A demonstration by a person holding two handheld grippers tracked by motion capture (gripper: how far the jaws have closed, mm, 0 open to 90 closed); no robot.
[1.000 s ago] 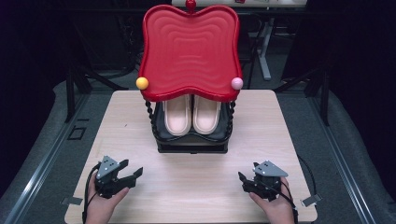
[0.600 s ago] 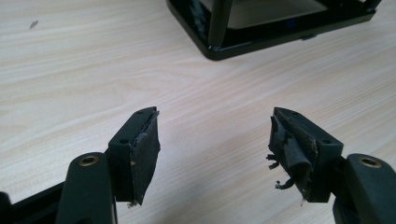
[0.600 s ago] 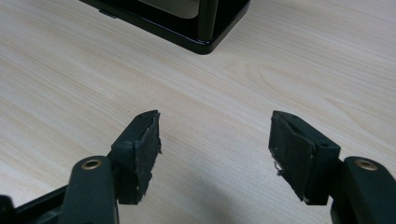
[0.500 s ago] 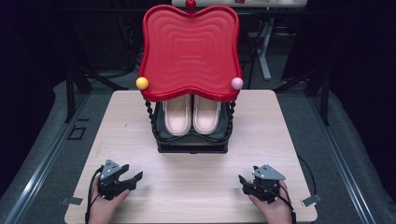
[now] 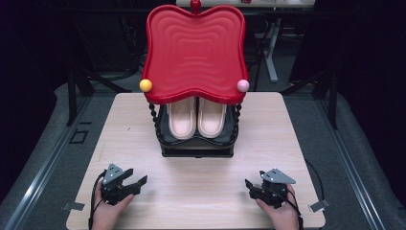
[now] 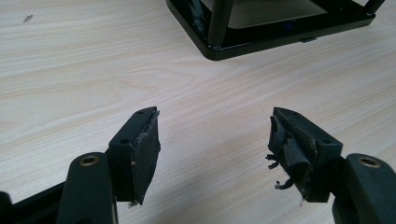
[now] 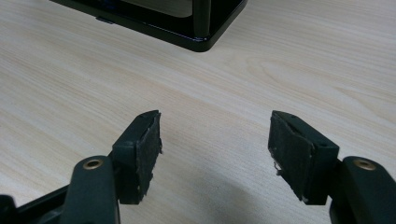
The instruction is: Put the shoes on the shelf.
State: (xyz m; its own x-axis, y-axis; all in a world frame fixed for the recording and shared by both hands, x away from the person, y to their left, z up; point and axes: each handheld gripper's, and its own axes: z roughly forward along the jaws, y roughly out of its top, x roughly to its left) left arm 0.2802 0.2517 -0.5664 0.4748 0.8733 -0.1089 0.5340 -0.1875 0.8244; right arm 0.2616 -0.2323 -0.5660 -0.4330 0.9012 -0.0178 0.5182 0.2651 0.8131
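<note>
A rack stands at the middle of the wooden table (image 5: 201, 187). Its red wavy top shelf (image 5: 195, 52) has a yellow knob (image 5: 145, 85) and a pink knob (image 5: 243, 86) at the front corners. On the black lower shelf (image 5: 196, 143) lies a pair of beige slippers (image 5: 197, 117). My left gripper (image 5: 137, 176) rests near the front left, open and holding nothing. My right gripper (image 5: 250, 188) rests near the front right, also open and holding nothing. In the left gripper view, the left gripper (image 6: 215, 114) faces a corner of the rack's base (image 6: 261, 44). The right gripper (image 7: 215, 115) faces another corner of the base (image 7: 187, 39) in its own view.
Bare wood lies between the grippers and the rack. Twisted black posts (image 5: 154, 120) carry the red shelf. Grey floor and dark furniture legs (image 5: 76, 86) surround the table. Cables trail from both grippers over the near edge.
Both grippers have slid slightly toward the table's near edge. Their jaws stay open and the rack has not moved.
</note>
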